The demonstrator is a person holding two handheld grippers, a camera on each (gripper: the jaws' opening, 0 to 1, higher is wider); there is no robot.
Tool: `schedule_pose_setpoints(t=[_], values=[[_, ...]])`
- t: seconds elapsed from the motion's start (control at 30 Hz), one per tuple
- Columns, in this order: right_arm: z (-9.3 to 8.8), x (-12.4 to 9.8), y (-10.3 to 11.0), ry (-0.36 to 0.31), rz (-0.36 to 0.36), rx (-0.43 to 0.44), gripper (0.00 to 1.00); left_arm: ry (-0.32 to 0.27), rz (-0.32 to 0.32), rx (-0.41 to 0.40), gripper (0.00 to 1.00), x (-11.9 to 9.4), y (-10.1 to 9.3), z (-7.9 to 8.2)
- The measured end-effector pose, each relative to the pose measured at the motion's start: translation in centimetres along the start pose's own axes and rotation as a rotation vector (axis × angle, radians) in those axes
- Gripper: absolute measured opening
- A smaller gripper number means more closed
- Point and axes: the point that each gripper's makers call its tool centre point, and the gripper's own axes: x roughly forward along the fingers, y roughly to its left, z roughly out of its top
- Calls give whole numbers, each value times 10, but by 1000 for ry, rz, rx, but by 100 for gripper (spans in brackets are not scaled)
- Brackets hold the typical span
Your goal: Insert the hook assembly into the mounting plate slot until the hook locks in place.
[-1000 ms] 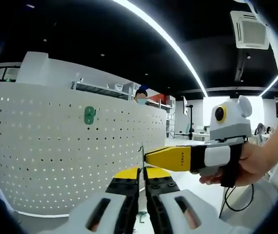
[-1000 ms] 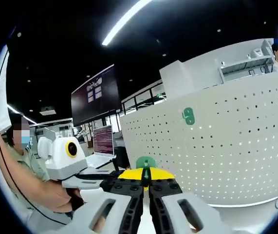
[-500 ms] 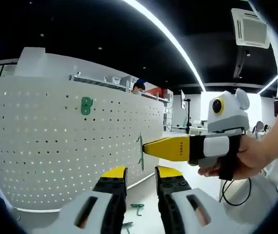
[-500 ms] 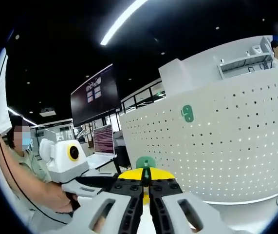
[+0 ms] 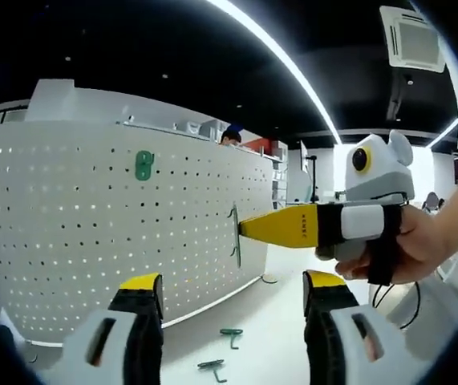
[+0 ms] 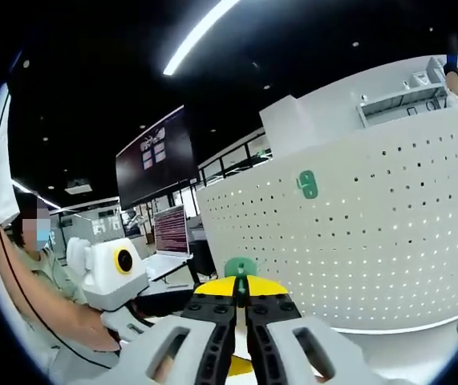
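Fingers of our left gripper stand wide apart, released. Our right gripper pinches a green hook assembly, near the white perforated mounting plate. 2 green hooks lie on the smooth table.

Mounting plate: white, dotted with a regular hole grid; green hook at 10 o'clock. Right hand-held gripper: yellow tips, black-and-white body. Desk: white, two green hooks.
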Motion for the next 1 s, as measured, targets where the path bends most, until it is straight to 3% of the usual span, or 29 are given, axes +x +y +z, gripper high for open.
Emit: schedule_pose_setpoints(t=[0.2, 0.3, 0.37, 0.5, 0.8, 1.0], values=[[1, 0, -2, 7, -16, -27, 0, -2, -3, 12, 70, 0, -1, 1], [5, -1, -4, 5, -50, -117, 0, 6, -4, 17, 70, 1, -1, 0], [7, -2, -9, 15, -96, -228, 0, 6, -4, 17, 70, 1, -1, 0], [6, -2, -14, 47, -149, -325, 0, 12, -6, 19, 70, 1, -2, -1], [11, -3, -22, 29, -175, -280, 0, 11, -4, 17, 70, -1, -2, 0], [21, 0, -36, 8, -236, -258, 1, 17, 3, 18, 67, -6, -1, -3]])
